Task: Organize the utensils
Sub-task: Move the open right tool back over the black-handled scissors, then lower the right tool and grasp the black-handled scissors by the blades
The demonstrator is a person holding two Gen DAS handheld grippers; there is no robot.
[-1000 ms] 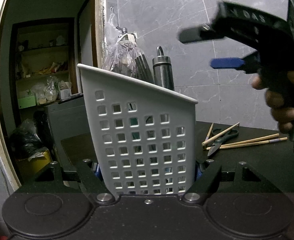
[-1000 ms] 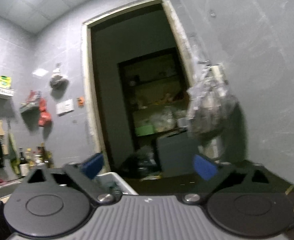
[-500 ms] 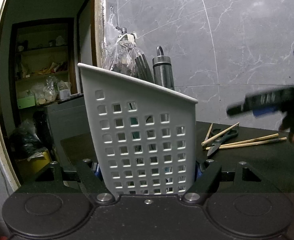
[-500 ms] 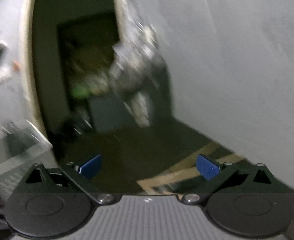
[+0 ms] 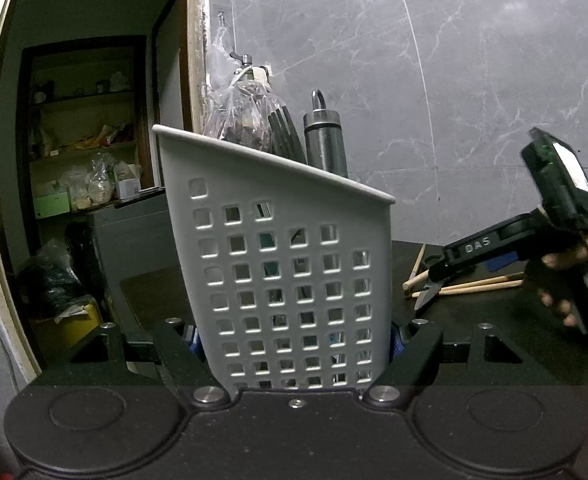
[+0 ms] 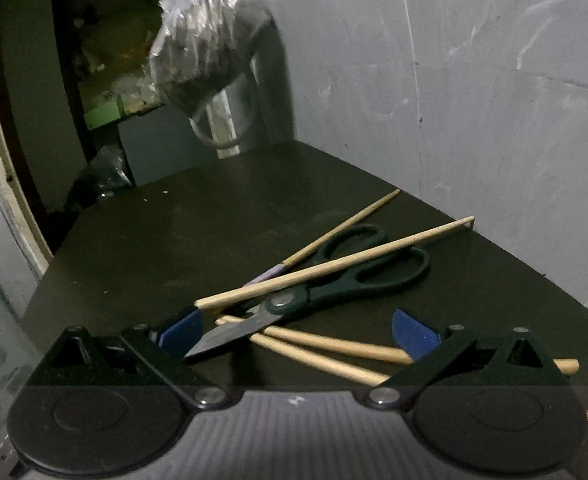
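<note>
A: Where's the left gripper (image 5: 294,344)?
B: Clamped on the white caddy (image 5: 277,264), frame centre.
A: Right gripper (image 6: 296,334)?
B: Wide apart, empty, over scissors (image 6: 314,292) and chopsticks (image 6: 334,266) lying crossed on the dark counter (image 6: 213,216).

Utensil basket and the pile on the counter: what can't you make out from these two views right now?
- Left wrist view: basket contents, hidden by its wall.
- Left wrist view: left gripper pads, behind the basket.
- Right wrist view: scissors tip, behind the right gripper.
- Right wrist view: chopsticks, near ends cut off by the gripper.
</note>
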